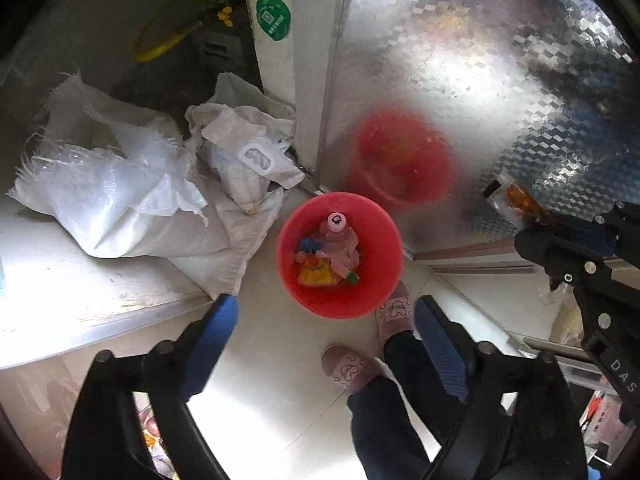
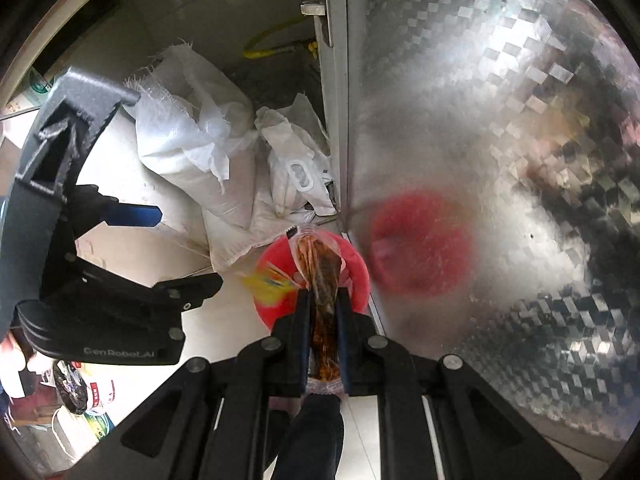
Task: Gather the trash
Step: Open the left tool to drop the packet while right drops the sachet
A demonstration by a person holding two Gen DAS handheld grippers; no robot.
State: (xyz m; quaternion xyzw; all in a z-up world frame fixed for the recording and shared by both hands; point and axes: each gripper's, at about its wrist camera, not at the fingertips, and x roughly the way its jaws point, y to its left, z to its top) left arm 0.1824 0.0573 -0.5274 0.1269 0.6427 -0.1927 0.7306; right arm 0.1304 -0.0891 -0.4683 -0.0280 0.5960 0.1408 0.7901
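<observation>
A red bucket [image 1: 384, 248] stands on the floor by a shiny metal panel. In it lie a clear plastic bottle [image 1: 340, 236] and a yellow wrapper [image 1: 316, 274]. My left gripper [image 1: 326, 320] hangs above the bucket's near rim, open, with nothing between its blue pads [image 1: 216, 332]. My right gripper [image 2: 322, 296] is shut on a clear packet of brown contents [image 2: 320, 272], held over the bucket [image 2: 358, 276]. A blurred yellow wrapper [image 2: 268, 280] shows at the bucket's left rim. The left gripper [image 2: 184, 246] stands open at the left of the right wrist view.
White woven sacks [image 1: 120, 192] and a crumpled white bag [image 1: 248, 160] lie left of the bucket on a pale ledge. The patterned metal panel [image 1: 480, 80] mirrors the bucket. A person's slippers [image 1: 394, 316] and dark trouser legs stand just beside the bucket.
</observation>
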